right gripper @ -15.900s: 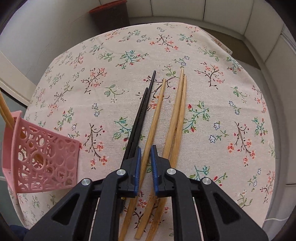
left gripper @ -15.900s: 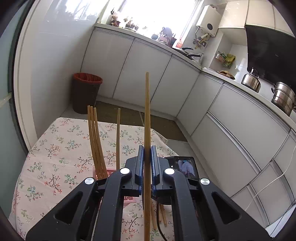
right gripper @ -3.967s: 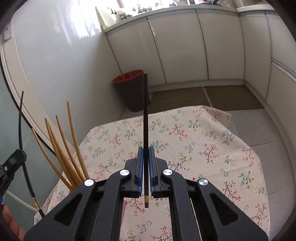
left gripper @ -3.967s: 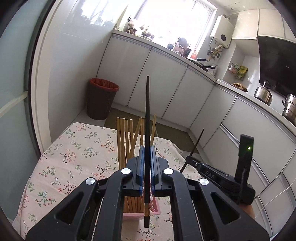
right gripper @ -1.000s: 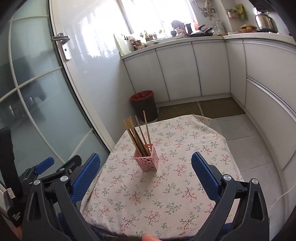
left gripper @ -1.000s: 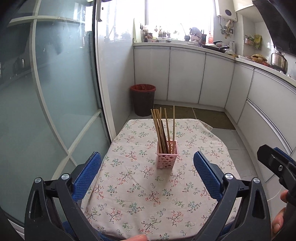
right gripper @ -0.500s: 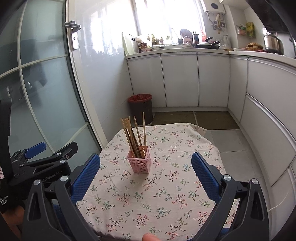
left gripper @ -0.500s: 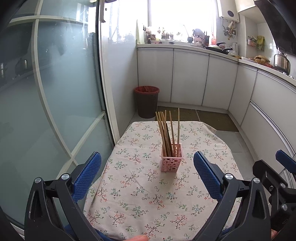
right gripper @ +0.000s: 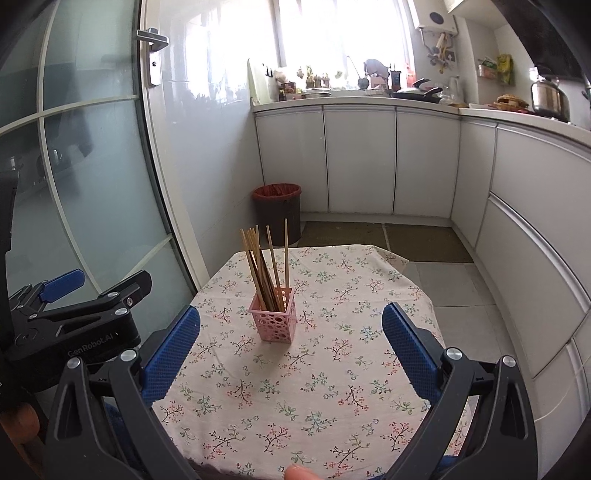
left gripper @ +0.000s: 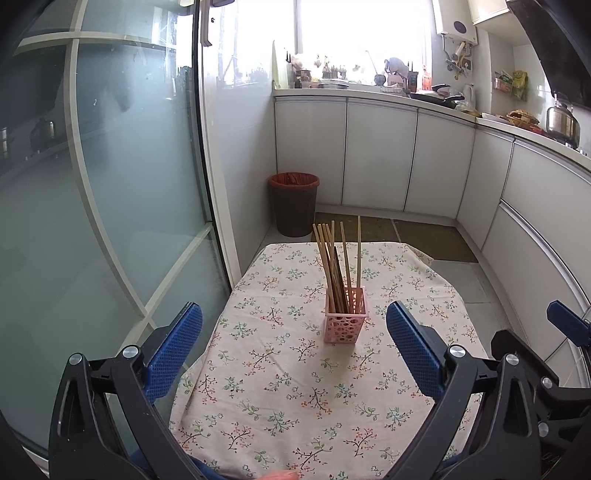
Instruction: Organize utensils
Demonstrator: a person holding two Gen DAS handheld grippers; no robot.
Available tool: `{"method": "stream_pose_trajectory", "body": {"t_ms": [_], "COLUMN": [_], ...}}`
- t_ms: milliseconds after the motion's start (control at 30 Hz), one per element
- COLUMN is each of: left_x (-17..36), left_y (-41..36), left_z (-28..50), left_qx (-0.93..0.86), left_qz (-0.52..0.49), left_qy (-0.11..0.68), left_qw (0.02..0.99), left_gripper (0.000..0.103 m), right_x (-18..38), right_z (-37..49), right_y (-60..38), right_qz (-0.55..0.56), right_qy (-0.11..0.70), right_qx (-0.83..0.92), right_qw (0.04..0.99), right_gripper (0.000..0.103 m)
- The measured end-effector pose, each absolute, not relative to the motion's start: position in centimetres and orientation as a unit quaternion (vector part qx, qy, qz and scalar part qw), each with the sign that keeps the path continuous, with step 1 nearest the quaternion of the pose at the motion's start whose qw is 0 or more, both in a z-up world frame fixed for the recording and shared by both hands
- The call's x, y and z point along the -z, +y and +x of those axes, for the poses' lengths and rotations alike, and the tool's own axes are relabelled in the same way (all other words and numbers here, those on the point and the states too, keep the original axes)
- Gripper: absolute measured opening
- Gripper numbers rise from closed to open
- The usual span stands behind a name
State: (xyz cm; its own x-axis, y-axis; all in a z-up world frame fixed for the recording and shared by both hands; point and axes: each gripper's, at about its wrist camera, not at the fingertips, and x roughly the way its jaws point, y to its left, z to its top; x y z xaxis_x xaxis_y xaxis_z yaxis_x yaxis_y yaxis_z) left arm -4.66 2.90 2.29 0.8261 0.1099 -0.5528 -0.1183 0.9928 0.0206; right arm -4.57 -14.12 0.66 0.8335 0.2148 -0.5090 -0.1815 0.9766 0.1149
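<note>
Chopsticks [left gripper: 338, 258], mostly pale wood with few dark ones, stand bunched in pink perforated holder [left gripper: 345, 320] on floral tablecloth [left gripper: 280, 369]. Left gripper [left gripper: 293, 349] and right gripper [right gripper: 290, 349] both spread wide, empty.

Small kitchen, white cabinets [left gripper: 380, 155] wrapping the back and right walls under a pale countertop [right gripper: 517, 114]. Bright window [left gripper: 362, 33] at the back — overexposed, clutter on the sill. Frosted glass door [right gripper: 92, 177] on the left, metal handle [right gripper: 153, 55]. Dark bin with red liner [left gripper: 293, 205] in the corner. Grey tile floor [right gripper: 454, 284], brown mat [right gripper: 384, 236]. Bench under a floral cloth [left gripper: 295, 387] — metal pot [left gripper: 561, 122] far right.
</note>
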Motion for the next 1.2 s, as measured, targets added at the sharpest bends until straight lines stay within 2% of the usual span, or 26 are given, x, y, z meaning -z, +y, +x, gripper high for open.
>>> {"method": "stream_pose_trajectory", "body": {"t_ms": [1200], "left_x": [-2.04], "left_y": [2.83], "left_z": [-4.09], "left_qx": [-0.037], "left_qz": [-0.017], "left_qy": [0.297], "left_qw": [0.954], "left_gripper": [0.096], "right_x": [-0.46], "right_z": [-4.25], "right_y": [-14.54], "right_qz": [0.03], "right_qy": [0.275], "right_qx": [-0.09], "right_qw": [0.957], "right_gripper": [0.096]}}
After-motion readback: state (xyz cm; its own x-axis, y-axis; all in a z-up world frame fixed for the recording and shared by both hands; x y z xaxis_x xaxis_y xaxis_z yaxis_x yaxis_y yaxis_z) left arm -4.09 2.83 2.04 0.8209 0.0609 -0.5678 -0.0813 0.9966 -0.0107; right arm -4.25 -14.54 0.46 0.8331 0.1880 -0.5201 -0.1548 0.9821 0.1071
